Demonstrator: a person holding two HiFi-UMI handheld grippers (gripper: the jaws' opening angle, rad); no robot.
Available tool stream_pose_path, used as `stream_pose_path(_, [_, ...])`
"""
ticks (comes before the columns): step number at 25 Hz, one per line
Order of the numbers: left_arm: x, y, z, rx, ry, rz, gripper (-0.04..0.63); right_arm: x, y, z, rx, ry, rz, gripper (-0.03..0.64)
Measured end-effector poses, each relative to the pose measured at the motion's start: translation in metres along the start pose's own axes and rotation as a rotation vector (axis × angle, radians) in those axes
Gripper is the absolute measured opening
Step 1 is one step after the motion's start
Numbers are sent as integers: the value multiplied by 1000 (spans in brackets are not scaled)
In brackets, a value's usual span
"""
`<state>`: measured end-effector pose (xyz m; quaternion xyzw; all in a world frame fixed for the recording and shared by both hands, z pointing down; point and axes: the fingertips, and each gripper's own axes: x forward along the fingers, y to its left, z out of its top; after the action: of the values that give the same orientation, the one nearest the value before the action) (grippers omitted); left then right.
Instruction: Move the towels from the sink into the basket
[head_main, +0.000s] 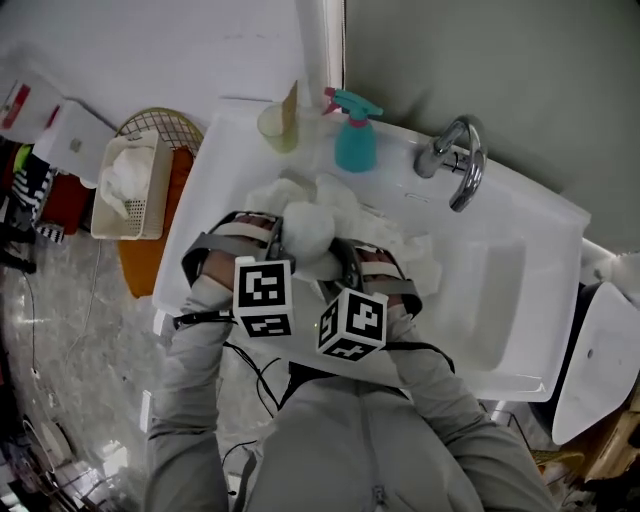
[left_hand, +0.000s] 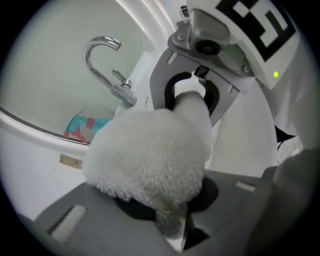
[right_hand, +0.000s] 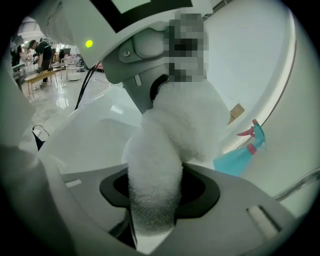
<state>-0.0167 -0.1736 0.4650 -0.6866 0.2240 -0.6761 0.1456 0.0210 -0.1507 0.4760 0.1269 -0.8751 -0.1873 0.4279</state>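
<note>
Towel (head_main: 308, 232), white, is bunched between both tools: left gripper (left_hand: 176, 227) clamped on one end, right gripper (right_hand: 150, 225) on the other. The sink (head_main: 520, 300) lies below them, the basket (head_main: 157, 190) beyond the left gripper.

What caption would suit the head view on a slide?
Left gripper and right gripper hold one white towel over the sink; basket stands alongside.

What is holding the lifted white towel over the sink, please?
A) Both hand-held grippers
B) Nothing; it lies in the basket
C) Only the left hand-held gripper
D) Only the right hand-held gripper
A: the towel is pinched in the shut jaws of the left hand-held gripper and also in those of the right hand-held gripper, each gripper view showing the other gripper at the towel's far end.
</note>
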Motion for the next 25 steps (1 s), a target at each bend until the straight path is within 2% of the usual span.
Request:
stream_pose_path(8, [-59,20,-25,-97,52,158,153,-28,-17,51,-139,-89,-57,189])
stream_pose_path(14, [-97,19,-63,-160,71,251,152,-35,-11,102,-240,-124,-94,189])
stream_pose_path(19, [-137,16,-116,-210,76,357,153,-34,1,164,-333,-152,-146,190])
stream_pose_path(25, [-182,-15,-210,-256,82,425,152,-17,48,258,-401,-176,-176,190])
